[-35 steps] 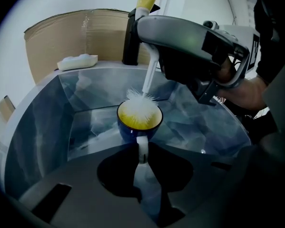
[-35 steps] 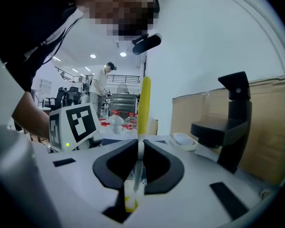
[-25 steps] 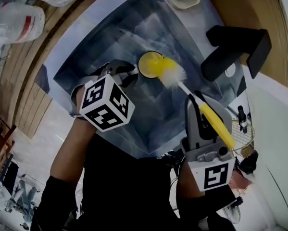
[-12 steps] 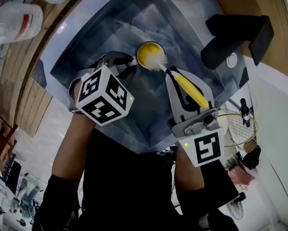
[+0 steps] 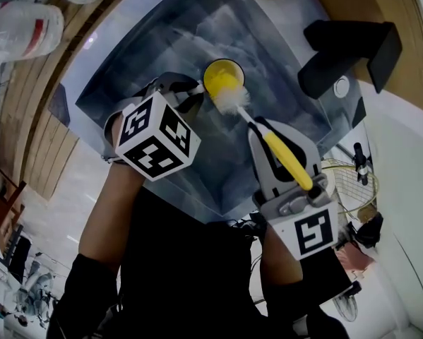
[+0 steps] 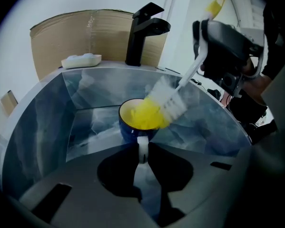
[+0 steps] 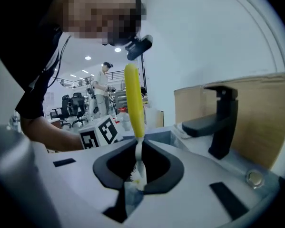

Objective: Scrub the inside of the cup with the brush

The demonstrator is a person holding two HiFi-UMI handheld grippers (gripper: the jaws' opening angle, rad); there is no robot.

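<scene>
Jaws of the left gripper [image 6: 142,152] are clamped on the white handle of the cup [image 6: 132,121], blue outside and yellow inside, which sits low in the sink [image 6: 47,127]. The right gripper [image 7: 138,163] pinches the brush [image 7: 134,103] by the white neck below its yellow handle. The bristle head lies tilted over the cup's rim. Behind the sink stand a black faucet [image 6: 143,32] and a soap dish [image 6: 81,59].
</scene>
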